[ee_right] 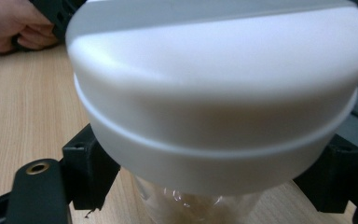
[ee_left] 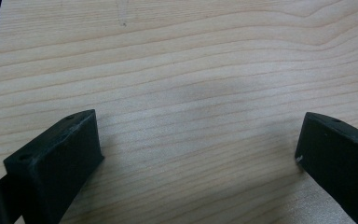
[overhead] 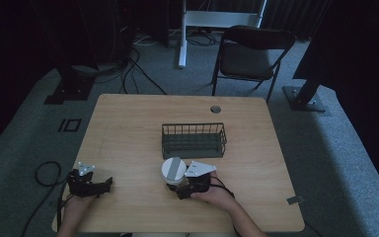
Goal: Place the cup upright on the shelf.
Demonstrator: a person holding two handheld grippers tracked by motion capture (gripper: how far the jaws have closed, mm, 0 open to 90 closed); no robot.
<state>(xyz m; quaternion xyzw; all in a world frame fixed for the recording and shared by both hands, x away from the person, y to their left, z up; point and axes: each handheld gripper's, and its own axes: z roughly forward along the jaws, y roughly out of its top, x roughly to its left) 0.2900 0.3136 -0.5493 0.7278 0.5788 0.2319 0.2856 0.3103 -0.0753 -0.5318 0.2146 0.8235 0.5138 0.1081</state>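
Observation:
A clear jar with a broad white lid (overhead: 173,170) stands near the table's front middle, just in front of a dark wire basket (overhead: 193,125). My right gripper (overhead: 178,186) comes at it from the right and is shut on the jar's clear body below the lid. In the right gripper view the white lid (ee_right: 214,93) looms close, with the black jaws on either side under its rim and the clear jar body (ee_right: 191,205) between them. My left gripper (overhead: 106,185) lies at the front left of the table, open, with bare wood between its jaws (ee_left: 198,154).
The wooden table (overhead: 128,128) has a round cable hole (overhead: 215,109) at the back. A folding chair (overhead: 251,54) stands on the grey carpet behind it. Cables (overhead: 44,173) trail off the table's left side. A hand (ee_right: 9,23) holding the other gripper appears in the right gripper view.

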